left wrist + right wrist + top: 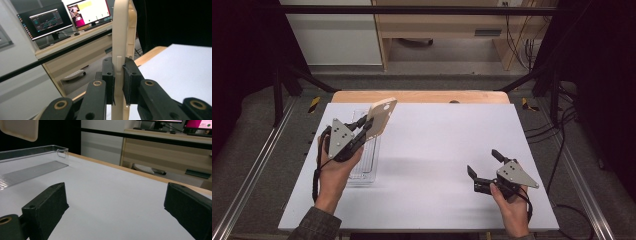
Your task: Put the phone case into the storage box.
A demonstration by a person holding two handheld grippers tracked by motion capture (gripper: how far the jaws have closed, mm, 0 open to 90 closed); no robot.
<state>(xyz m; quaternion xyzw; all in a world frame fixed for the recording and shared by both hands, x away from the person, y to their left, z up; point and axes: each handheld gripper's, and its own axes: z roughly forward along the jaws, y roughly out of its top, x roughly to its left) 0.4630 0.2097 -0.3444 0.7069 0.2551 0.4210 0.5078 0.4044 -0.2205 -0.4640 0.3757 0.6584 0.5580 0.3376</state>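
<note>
Left gripper [368,125] fingers [109,77] clenched on the lower rim of a beige plastic lid [381,116], holding it tilted in the air over the clear plastic tray [364,165] near the surface's [437,150] left edge. Right gripper [484,165], fingers spread wide with nothing between them, sits low near the front right corner. Judgement: lid looks light, rigid, smooth, probably slippery. The rim is thin, so pinch deep on it; a second grip at the opposite edge would steady it.

The lid [381,117] is a plain cream beige, and the tray [364,165] is see-through with ribbed lines. White tabletop [437,150] with a light wood edge; both claws are black.
</note>
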